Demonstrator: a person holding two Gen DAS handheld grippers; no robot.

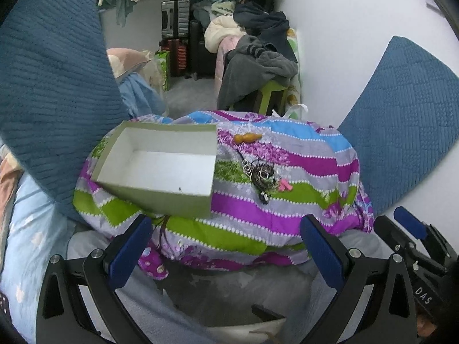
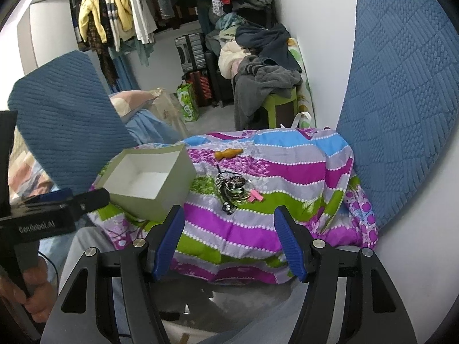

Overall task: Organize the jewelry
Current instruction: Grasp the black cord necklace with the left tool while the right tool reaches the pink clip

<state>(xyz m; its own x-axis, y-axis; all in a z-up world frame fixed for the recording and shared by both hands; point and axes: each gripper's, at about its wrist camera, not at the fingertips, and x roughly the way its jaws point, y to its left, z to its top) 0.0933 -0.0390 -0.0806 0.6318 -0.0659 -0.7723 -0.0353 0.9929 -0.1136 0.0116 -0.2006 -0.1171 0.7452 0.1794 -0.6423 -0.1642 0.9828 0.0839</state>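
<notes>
An open grey-green cardboard box (image 1: 160, 160) with a white, empty inside sits on a striped purple, green and blue bundle (image 1: 287, 200). To its right lies a tangle of dark and silvery jewelry (image 1: 261, 176), a small pink piece (image 1: 285, 186) and an orange-brown wooden piece (image 1: 248, 138). My left gripper (image 1: 226, 238) is open and empty, below the box's near side. My right gripper (image 2: 229, 229) is open and empty, just short of the jewelry (image 2: 231, 190). The box (image 2: 149, 180), the pink piece (image 2: 255, 196) and the wooden piece (image 2: 229, 152) also show in the right wrist view.
Blue quilted cushions stand left (image 1: 51, 91) and right (image 1: 401, 120) of the bundle. A white wall is at the right. Behind are a green stool (image 2: 279, 104) heaped with dark clothes, suitcases (image 2: 190, 50) and hanging clothes (image 2: 114, 14). The right gripper's body (image 1: 416, 246) shows at the left view's edge.
</notes>
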